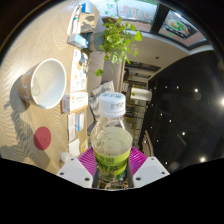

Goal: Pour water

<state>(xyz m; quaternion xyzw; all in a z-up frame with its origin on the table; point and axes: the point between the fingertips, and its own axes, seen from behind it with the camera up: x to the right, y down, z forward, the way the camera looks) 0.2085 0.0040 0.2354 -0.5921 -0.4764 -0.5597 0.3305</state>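
You've got the gripper (112, 165) clamped on the clear, white-capped plastic bottle (112, 135), upright; the white ceramic mug (46, 82) sits ahead-left, so tip that way.

Beige tabletop (40, 40), leafy plant (118, 40) beyond, bright windows (135, 10) behind

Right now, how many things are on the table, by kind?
Bottles: 1, bottle held between the gripper fingers
Bowls: 1, white bowl
Coasters: 1, red coaster
Plants: 1, plant
Total: 4
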